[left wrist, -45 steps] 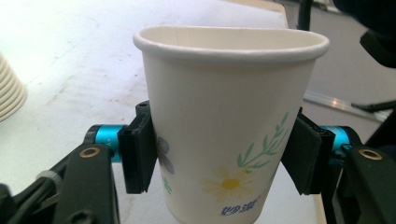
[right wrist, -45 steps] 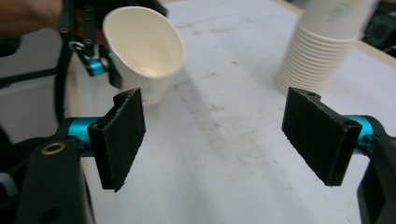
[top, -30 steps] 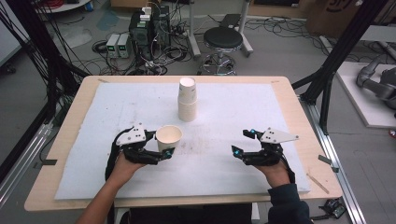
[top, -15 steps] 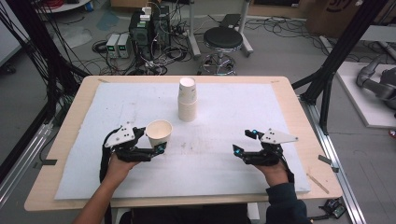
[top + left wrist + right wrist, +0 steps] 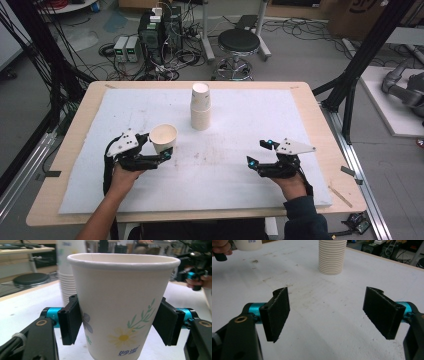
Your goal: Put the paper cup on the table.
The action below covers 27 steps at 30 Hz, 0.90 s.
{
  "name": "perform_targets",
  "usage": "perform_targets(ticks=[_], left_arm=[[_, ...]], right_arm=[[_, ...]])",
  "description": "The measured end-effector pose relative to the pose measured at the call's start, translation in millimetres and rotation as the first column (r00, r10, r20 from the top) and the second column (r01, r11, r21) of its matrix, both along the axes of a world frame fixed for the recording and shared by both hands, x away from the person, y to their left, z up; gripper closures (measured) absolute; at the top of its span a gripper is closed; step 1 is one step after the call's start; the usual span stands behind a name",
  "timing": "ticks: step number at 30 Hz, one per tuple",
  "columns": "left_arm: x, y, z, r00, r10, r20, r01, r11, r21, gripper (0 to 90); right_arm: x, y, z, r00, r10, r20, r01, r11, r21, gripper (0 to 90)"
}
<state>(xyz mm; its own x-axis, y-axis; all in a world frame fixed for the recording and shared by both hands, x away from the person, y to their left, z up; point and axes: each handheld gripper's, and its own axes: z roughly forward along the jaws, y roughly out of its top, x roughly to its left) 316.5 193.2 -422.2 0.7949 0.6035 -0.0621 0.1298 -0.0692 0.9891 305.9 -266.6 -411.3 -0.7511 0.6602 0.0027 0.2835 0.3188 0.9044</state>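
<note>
- Markings: the paper cup [image 5: 120,305] carries printed flowers, a green sprig and blue characters low on its wall; these are too small and partly cut off to read.
- Count: one single cup; one stack of cups [image 5: 200,106], its rolled rims visible in the right tool view, their number not countable; two tools.
- Left tool [image 5: 161,150]: clenched on the single cup, one black pad against each side of the wall. The cup is upright, mouth open upward.
- Position: the cup sits at the left front of the white worktop [image 5: 300,125], well apart from the stack, which stands at the centre rear.
- Right tool [image 5: 257,155]: released, jaws wide apart with nothing between them, at the right front of the worktop.
</note>
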Motion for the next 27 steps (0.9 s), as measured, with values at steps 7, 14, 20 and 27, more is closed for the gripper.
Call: perform_targets(ticks=[7,14,20,27], left_arm=[[5.9,18.3,-3.8,0.9973,0.069,-0.027,-0.069,0.9976,0.003,29.9],[14.1,27.9,-13.1,0.9846,0.151,-0.089,-0.147,0.9882,0.042,29.7],[22.6,33.5,-22.9,0.9514,0.26,-0.165,-0.244,0.9635,0.11,29.7],[26.9,33.5,-30.2,0.9344,0.29,-0.207,-0.26,0.9521,0.16,29.8]], right_arm=[[-0.3,0.3,-0.8,1.0,-0.004,-0.004,0.004,1.0,-0.005,22.0],[-0.5,-0.5,-1.1,1.0,0.003,-0.003,-0.003,1.0,-0.007,22.0],[-2.6,-2.3,-2.6,1.0,0.004,-0.003,-0.004,1.0,-0.014,22.0],[-3.7,-1.8,-1.9,1.0,0.002,-0.002,-0.002,1.0,-0.015,22.0]])
